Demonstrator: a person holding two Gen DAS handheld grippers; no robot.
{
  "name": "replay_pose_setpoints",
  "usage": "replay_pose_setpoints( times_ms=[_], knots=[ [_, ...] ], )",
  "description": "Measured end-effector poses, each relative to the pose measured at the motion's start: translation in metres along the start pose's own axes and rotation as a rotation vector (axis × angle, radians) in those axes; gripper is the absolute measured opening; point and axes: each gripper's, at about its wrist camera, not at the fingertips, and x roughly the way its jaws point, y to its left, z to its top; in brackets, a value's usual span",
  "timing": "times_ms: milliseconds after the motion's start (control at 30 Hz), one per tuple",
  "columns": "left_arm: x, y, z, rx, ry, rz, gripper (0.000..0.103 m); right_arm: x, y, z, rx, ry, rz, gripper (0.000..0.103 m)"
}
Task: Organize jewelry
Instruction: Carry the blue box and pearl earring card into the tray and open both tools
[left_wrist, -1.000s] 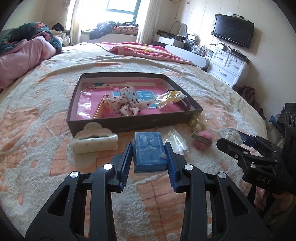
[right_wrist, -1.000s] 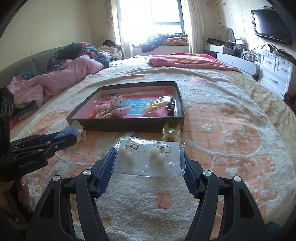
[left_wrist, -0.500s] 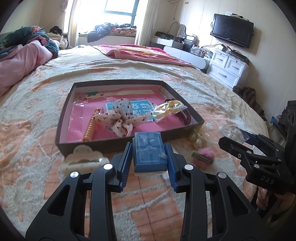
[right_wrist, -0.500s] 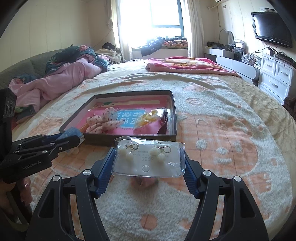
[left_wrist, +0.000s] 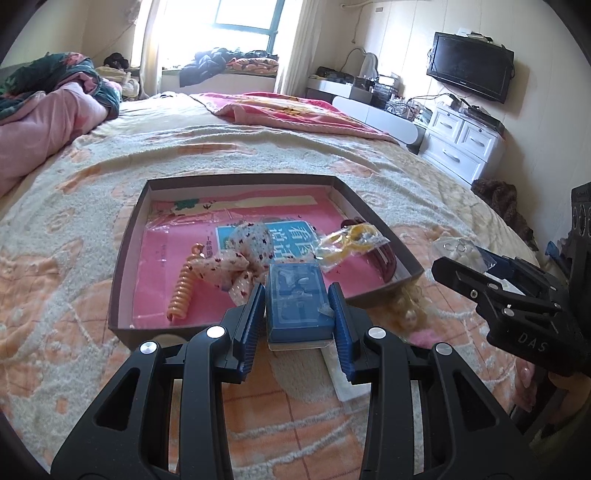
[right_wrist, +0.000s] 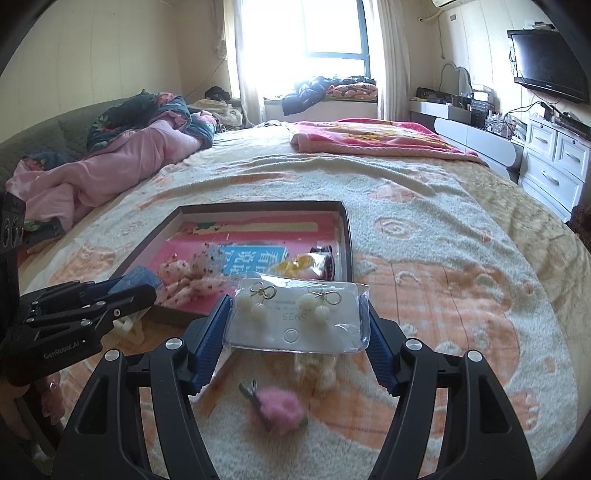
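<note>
Bedspread below; left claw (left_wrist: 297, 315) clamps blue box (left_wrist: 297, 304), right claw (right_wrist: 295, 326) clamps "S925" earring card (right_wrist: 295, 319)

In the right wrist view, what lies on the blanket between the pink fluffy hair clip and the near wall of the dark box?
A cream pearl-like hair piece, partly hidden behind the bagged pearl earring card held by the right tongs.

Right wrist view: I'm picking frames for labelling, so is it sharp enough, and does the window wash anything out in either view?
Right wrist view: the earring card in the right tongs is crisp, its print readable, but the tray contents and pink fuzzy clip are smeared. Window blown out. Left wrist view: sharp on the blue box; window overexposed; straight edges bowed by the fisheye.
</note>
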Motion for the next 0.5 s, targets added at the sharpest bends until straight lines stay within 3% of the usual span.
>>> replay_pose_setpoints(
  times_ms=[500],
  knots=[
    [0.021,0.016,0.019,-0.009,0.000,0.041,0.027,0.030,-0.002,0.016,-0.009,0.003,0.008,0.065]
  ],
)
